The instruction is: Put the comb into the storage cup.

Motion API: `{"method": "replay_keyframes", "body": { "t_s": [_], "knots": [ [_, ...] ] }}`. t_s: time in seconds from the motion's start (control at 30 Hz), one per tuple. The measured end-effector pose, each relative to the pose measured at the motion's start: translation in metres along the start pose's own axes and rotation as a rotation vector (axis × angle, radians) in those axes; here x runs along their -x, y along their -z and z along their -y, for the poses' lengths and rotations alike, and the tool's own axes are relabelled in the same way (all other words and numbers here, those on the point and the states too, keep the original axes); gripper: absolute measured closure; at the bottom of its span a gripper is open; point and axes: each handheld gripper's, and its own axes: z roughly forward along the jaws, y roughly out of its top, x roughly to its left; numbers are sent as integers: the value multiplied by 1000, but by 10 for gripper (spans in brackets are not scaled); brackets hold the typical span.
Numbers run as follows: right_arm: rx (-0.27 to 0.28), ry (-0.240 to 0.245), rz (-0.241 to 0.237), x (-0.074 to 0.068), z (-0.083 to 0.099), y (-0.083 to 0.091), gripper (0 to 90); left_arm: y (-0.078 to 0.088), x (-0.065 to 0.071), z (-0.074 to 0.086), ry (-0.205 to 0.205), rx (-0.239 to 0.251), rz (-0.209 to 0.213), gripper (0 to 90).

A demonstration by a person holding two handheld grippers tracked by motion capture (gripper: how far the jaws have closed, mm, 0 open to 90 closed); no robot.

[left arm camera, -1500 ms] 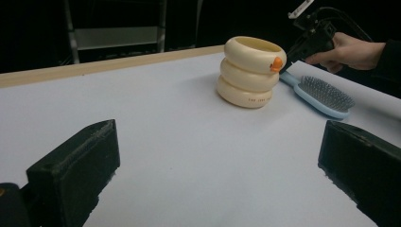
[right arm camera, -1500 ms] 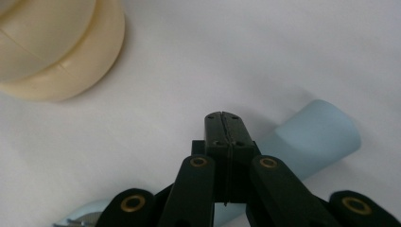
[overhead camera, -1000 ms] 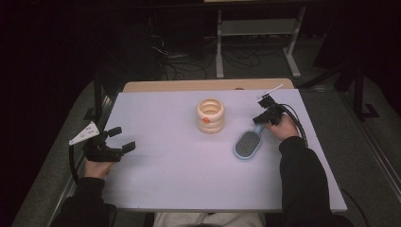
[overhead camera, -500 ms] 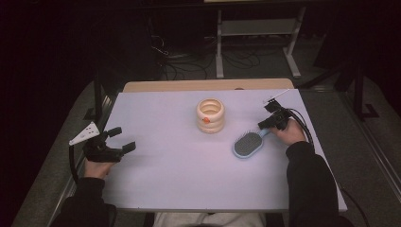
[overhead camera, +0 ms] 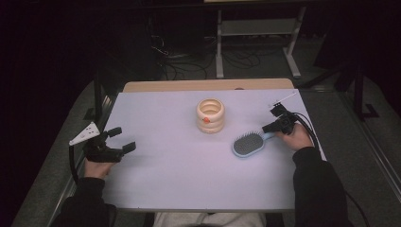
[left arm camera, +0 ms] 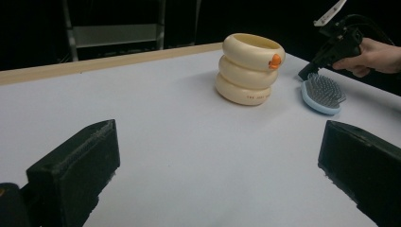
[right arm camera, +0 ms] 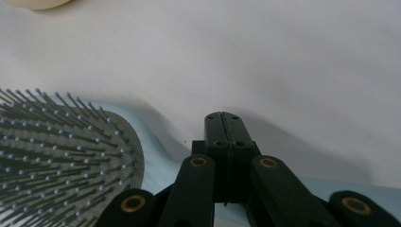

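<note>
Hairbrush (overhead camera: 249,144) lies bristles-up, lower right of center on the table (overhead camera: 156,113); right gripper (overhead camera: 273,126), jaws pressed together over its handle w/o holding it, has slid right since a second ago. Left gripper (overhead camera: 118,140) idle, jaws apart.

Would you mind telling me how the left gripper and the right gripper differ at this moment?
The left gripper has its jaws wide apart with bare table between them, while the right gripper has its jaws pressed together. The left gripper sits far from any object; the right gripper's tip lies over the handle of the blue hairbrush. Both are black and hand-held.
</note>
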Motion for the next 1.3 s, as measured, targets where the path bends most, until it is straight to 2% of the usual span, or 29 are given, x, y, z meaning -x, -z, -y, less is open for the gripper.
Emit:
{"method": "replay_keyframes", "body": {
  "t_s": [0.2,0.7,1.13,1.3],
  "knots": [
    [0,-12,-9,0,9,5,889,0,1,0,0,0,1,0],
    [-83,72,-19,-20,21,12,889,0,2,1,2,-3,1,0],
    [-132,85,-46,-30,39,17,888,0,2,1,2,-5,0,0],
    [-132,88,-56,-32,45,20,889,1,3,1,1,-5,-2,0]
  ]
}}
